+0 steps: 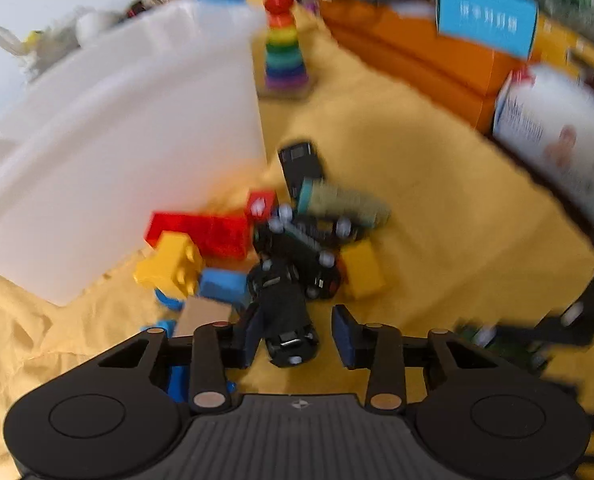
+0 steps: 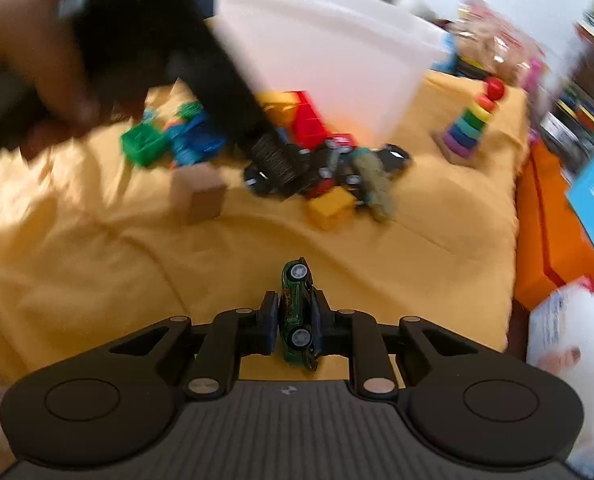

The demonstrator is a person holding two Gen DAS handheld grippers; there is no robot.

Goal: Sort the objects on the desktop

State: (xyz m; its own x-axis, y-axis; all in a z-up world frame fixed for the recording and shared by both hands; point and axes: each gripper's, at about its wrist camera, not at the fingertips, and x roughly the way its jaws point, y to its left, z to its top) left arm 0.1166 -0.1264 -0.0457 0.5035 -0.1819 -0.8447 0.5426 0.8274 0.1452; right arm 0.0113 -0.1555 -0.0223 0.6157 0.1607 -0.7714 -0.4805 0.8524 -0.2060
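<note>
Right gripper [image 2: 293, 322]: clamped tight on a green toy car [image 2: 297, 312], both pads pressed against its sides, the car standing on edge with its wheels facing the camera.
Left gripper [image 1: 297, 334]: jaws partly apart, a black toy car [image 1: 287, 328] sitting between them; its left side is against one pad, the other pad stands clear, so no grip yet.
Toy pile: at 12 o'clock from the left gripper, more dark toy cars [image 1: 309, 248] tangled together, red blocks [image 1: 213, 232] at 11 o'clock, a yellow block [image 1: 173, 264] at 10 o'clock, another yellow block [image 1: 361, 268] at 1 o'clock.
Wooden cube [image 2: 199, 192]: at 11 o'clock from the right gripper, alone on the yellow cloth [image 2: 437, 248].
White bin [image 1: 117, 140]: big, at 10 o'clock in the left view, just behind the blocks.
Ring stacker [image 1: 283, 46]: upright at 12 o'clock, well beyond the pile.
Orange box [image 1: 417, 52]: at 1 o'clock along the far edge.
Picture quality: heavy blur on both sides, fine detail lost.
</note>
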